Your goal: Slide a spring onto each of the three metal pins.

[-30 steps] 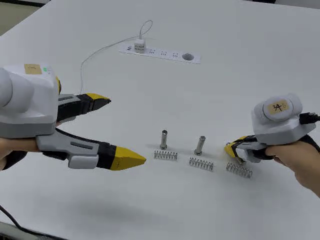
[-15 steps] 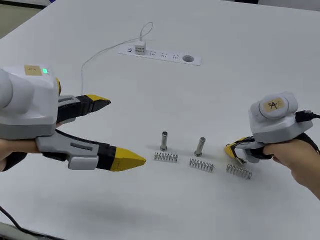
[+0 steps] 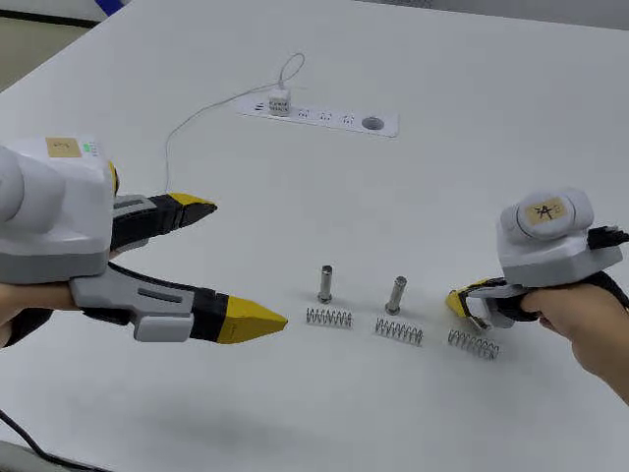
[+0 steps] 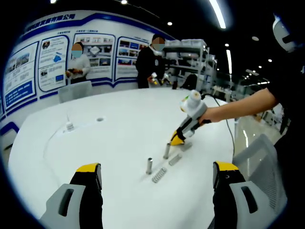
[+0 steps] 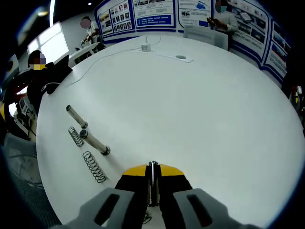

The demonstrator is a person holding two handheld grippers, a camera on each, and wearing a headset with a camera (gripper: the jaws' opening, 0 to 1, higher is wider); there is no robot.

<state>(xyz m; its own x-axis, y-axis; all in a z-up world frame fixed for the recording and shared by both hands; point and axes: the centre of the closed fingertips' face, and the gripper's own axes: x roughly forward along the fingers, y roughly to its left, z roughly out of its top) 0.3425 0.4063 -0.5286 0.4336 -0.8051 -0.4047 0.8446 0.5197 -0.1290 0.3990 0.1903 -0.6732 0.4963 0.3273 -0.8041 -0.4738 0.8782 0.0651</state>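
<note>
Right gripper (image 3: 460, 301) is pinching shut on what looks like the third pin (image 5: 152, 177), just above the right spring (image 3: 473, 343). Meanwhile the left gripper (image 3: 246, 263) is hovering wide open, well apart from the left pin (image 3: 324, 282) and middle pin (image 3: 396, 293). By my judgement, the held pin is needing a level, steady hold so a spring's open end can be meeting its tip squarely.

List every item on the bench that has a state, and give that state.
left gripper: open, empty.
right gripper: shut on third pin.
two pins: standing upright, bare.
three springs: lying flat, none on a pin.
power strip: one white plug in.
</note>
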